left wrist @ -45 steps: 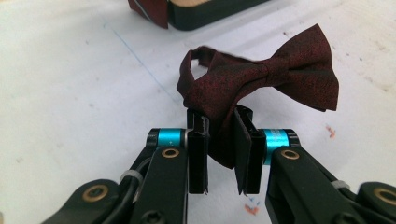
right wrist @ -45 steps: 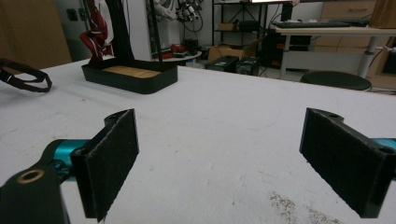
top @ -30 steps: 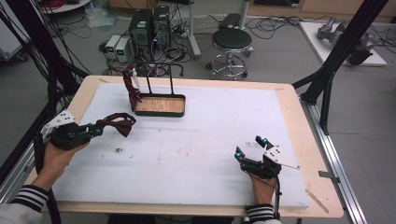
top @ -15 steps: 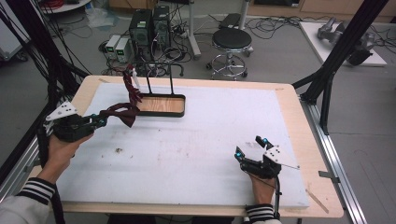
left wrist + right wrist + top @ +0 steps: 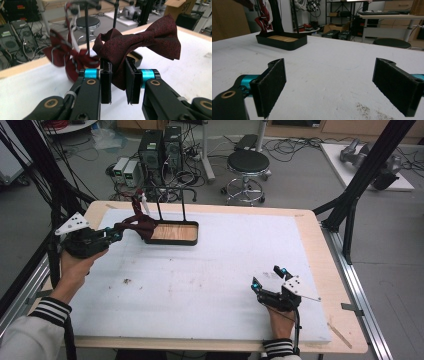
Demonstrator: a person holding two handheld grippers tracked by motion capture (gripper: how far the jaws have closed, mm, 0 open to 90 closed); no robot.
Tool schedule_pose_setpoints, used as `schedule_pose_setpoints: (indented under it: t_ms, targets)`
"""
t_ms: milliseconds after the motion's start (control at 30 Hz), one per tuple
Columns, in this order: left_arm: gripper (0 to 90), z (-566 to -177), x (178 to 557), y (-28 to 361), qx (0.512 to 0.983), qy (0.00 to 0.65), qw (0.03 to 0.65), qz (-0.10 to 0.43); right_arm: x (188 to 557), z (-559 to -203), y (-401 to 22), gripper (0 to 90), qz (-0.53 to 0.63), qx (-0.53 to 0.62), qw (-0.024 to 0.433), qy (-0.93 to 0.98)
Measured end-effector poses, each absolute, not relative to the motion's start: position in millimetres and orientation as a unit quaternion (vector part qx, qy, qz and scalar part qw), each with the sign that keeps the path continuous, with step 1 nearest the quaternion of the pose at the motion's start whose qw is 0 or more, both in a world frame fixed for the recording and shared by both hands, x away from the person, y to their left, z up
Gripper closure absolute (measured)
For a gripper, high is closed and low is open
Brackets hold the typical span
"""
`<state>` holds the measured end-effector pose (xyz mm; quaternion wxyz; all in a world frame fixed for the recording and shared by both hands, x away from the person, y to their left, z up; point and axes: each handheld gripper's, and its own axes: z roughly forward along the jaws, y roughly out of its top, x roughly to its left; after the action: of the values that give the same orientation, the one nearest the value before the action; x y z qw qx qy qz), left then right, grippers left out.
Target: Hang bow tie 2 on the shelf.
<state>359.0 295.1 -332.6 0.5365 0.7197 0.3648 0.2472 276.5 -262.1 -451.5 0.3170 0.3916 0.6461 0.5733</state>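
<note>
A black round stool [image 5: 248, 162] and computer towers [image 5: 160, 147] stand on the floor beyond the table [image 5: 320, 250].

Both grippers, left gripper [image 5: 119, 234] and right gripper [image 5: 269, 279], are black with cyan collars, brass-ringed screws, grey three-cornered plates at twelve o'clock; sleeves have black-and-white striped cuffs.

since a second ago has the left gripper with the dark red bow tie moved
Yes. In the high view the left gripper has carried the dark red bow tie up the picture, toward the black stand, and now reaches its near corner.
</note>
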Motion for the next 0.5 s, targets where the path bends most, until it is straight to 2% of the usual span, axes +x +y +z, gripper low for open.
schedule_pose_setpoints:
  t_ms: [500]
  targets:
    - [77.2, -303, 378, 265, 0.707, 0.354, 0.553, 0.263, 276, -452, -262, 11.0, 0.575, 0.393, 0.313, 0.646]
